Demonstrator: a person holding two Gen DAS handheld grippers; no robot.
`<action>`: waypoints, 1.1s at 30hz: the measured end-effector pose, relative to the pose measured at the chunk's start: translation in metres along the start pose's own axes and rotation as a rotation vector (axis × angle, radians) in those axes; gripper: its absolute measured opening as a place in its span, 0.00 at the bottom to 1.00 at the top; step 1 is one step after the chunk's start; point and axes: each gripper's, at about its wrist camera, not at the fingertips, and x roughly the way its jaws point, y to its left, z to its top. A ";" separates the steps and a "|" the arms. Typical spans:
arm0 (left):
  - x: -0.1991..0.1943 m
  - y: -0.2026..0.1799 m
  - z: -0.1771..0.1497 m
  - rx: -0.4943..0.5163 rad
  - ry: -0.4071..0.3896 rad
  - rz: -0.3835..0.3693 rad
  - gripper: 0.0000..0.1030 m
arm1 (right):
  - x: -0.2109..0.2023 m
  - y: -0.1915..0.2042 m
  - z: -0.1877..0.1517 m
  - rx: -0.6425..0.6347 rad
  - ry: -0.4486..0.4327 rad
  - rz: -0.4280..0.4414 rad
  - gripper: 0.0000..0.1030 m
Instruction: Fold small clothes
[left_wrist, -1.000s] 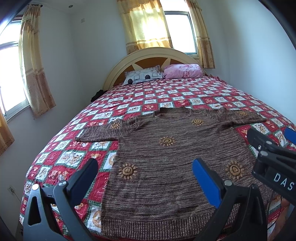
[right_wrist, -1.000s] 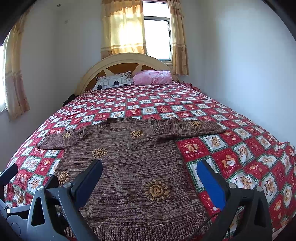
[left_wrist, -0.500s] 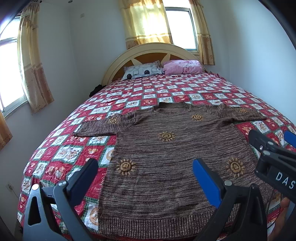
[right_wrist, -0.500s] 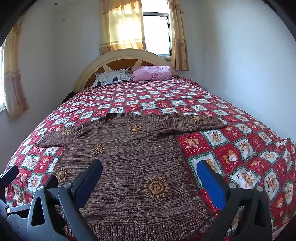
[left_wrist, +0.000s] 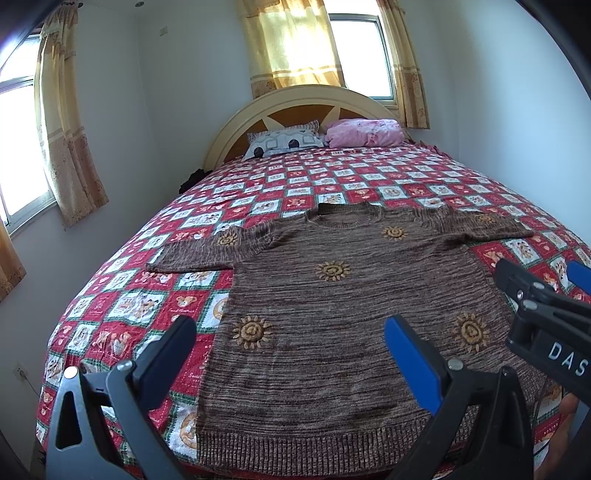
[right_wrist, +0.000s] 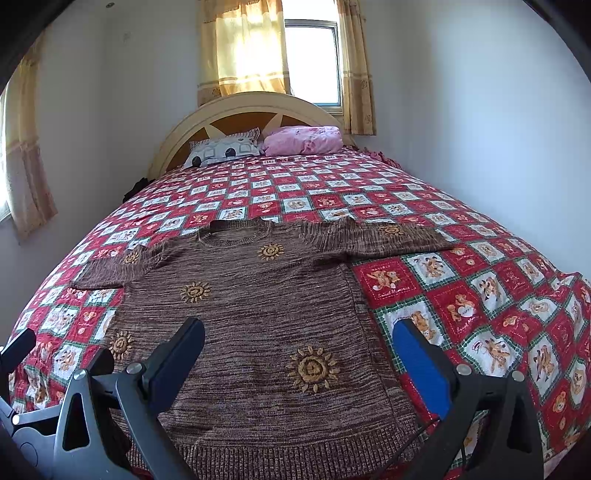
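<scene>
Left wrist view shows the brown sweater (left_wrist: 354, 306) flat at frame centre, unfolded, with left gripper (left_wrist: 291, 354) and right gripper (right_wrist: 299, 354) both wide and empty; next, grasp a sleeve.

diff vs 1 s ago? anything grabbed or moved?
Nothing grabbed. Both cameras now see more of the near hem of the brown sweater, so both grippers seem to have risen or tilted down slightly. The left gripper and right gripper stay open and empty. The sweater still lies flat, sleeves spread, on the quilt; pillows unchanged.
</scene>
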 end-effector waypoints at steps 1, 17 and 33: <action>0.000 0.000 0.000 0.000 0.000 -0.001 1.00 | 0.000 0.000 0.000 0.001 -0.001 0.000 0.99; 0.000 0.001 0.000 0.005 -0.003 -0.005 1.00 | 0.001 -0.001 0.000 -0.004 0.001 -0.015 0.99; 0.002 -0.006 -0.001 0.000 0.008 -0.012 1.00 | 0.001 0.000 0.000 -0.005 -0.002 -0.019 0.99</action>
